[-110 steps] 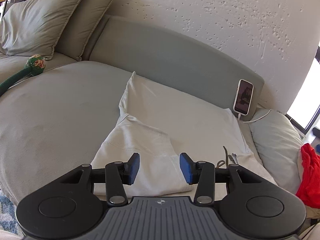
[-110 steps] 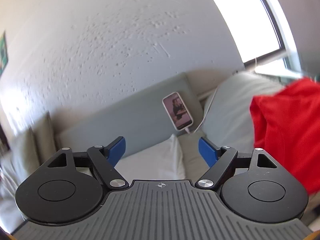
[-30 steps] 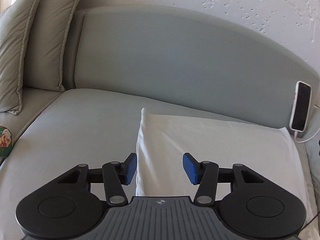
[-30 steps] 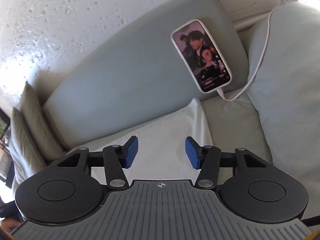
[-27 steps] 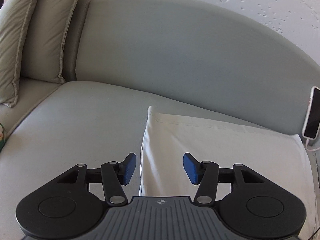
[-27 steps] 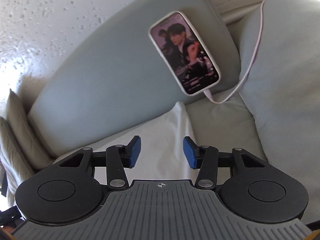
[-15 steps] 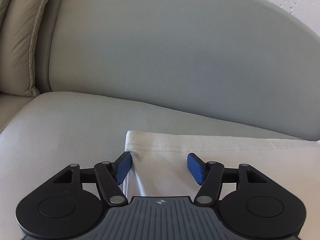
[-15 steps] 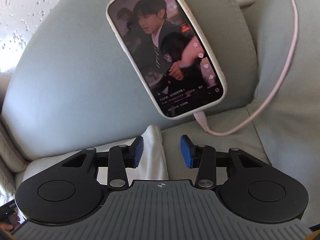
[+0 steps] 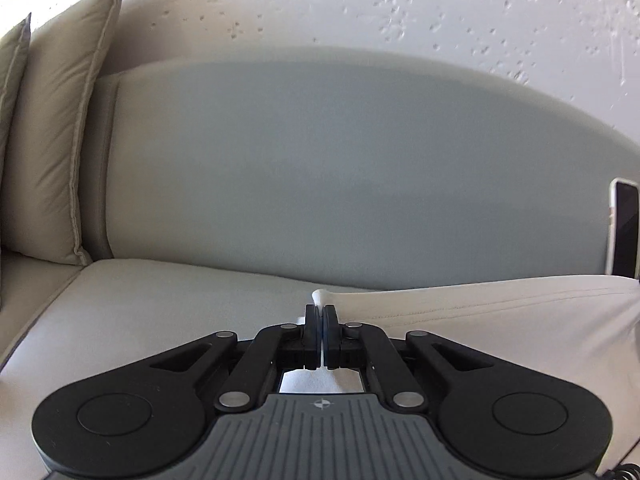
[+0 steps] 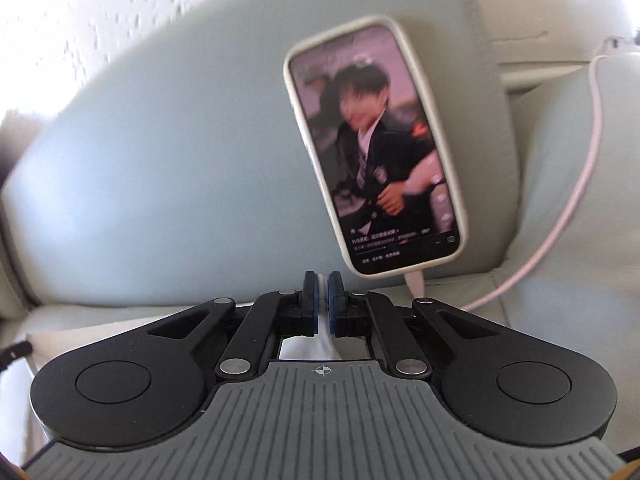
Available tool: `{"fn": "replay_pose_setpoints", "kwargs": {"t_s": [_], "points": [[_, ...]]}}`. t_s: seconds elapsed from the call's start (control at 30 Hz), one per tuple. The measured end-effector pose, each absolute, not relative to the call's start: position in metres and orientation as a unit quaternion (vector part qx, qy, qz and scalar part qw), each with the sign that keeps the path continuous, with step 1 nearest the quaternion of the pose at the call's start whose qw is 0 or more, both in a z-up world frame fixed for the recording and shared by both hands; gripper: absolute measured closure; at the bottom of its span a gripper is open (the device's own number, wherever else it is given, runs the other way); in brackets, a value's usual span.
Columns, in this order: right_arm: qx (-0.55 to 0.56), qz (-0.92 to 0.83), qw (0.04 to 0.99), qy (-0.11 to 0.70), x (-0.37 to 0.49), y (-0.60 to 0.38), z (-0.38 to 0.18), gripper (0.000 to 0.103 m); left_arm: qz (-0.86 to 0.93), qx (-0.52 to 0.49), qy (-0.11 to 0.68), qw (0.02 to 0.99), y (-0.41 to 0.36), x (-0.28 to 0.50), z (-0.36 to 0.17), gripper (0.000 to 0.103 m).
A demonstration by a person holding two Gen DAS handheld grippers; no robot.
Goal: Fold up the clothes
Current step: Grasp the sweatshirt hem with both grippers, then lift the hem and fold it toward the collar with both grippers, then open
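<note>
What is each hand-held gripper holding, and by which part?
Both hold the white garment. The left hand-held gripper pinches its far left corner at the hem; the right hand-held gripper pinches the far right corner, near the phone.

1. Home living rm: grey upholstered sofa (image 9: 320, 184) against a textured white wall (image 9: 400, 8).
2. Beige throw cushions (image 9: 60, 132) stand at the sofa's end.
3. Smartphone (image 10: 372, 148) w/ charging cable (image 10: 576, 200) leans on the backrest, video playing.
</note>
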State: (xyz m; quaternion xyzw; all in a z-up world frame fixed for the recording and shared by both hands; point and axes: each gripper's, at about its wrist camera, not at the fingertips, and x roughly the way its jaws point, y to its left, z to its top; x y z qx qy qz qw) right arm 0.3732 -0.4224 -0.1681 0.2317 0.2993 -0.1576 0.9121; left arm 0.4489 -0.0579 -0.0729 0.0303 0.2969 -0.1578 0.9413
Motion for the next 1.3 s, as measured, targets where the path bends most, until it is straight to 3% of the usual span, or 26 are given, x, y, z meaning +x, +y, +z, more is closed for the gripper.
{"fn": "replay_pose_setpoints", "kwargs": {"t_s": [0.2, 0.37, 0.6, 0.83, 1.3], "points": [[0.33, -0.133, 0.89, 0.286, 0.29, -0.409, -0.088, 0.099, -0.166, -0.03, 0.33, 0.929, -0.028, 0.373, -0.01, 0.103], [0.356, -0.134, 0.869, 0.316, 0.202, -0.382, -0.054, 0.099, -0.162, -0.069, 0.387, 0.905, 0.008, 0.292, -0.015, 0.103], [0.363, -0.147, 0.848, 0.357, 0.09, -0.369, -0.093, 0.099, -0.135, -0.101, 0.425, 0.889, 0.036, 0.208, -0.056, 0.103], [0.401, -0.153, 0.833, 0.349, 0.029, -0.355, -0.123, 0.099, -0.125, -0.121, 0.416, 0.892, 0.047, 0.17, -0.062, 0.103], [0.416, -0.157, 0.828, 0.342, 0.002, -0.353, -0.14, 0.099, -0.099, -0.098, 0.442, 0.886, 0.048, 0.149, -0.079, 0.103]]}}
